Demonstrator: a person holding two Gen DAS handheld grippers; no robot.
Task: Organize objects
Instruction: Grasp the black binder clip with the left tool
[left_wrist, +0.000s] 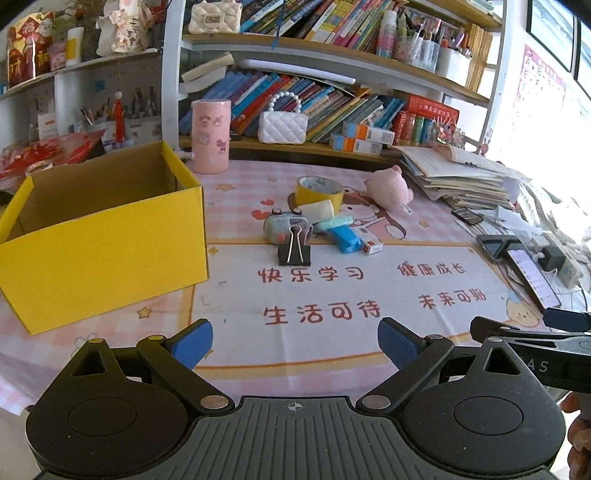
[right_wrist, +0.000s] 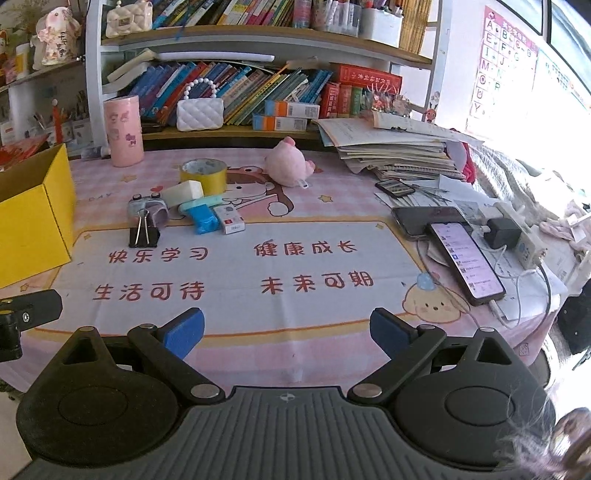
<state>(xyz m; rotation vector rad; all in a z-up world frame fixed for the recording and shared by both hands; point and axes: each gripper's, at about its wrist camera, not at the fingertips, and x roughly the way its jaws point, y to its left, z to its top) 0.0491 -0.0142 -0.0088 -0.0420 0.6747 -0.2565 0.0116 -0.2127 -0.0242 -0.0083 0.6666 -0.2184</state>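
An open yellow cardboard box (left_wrist: 110, 236) stands on the table at the left, also in the right wrist view (right_wrist: 33, 221). A cluster of small items lies mid-table: a black binder clip (left_wrist: 294, 249) (right_wrist: 144, 232), a grey toy camera (left_wrist: 284, 223), a white eraser block (left_wrist: 317, 210), a blue device (left_wrist: 345, 236), a small white box (left_wrist: 371, 243), a yellow tape roll (left_wrist: 319, 188) and a pink pig plush (left_wrist: 388, 188) (right_wrist: 288, 166). My left gripper (left_wrist: 295, 343) is open and empty near the front edge. My right gripper (right_wrist: 287, 332) is open and empty beside it.
A pink cylinder (left_wrist: 211, 136) stands behind the box. A stack of papers (left_wrist: 458, 173), two phones (right_wrist: 461, 254), a charger and cables fill the right side. Bookshelves with a white handbag (left_wrist: 282, 127) run along the back.
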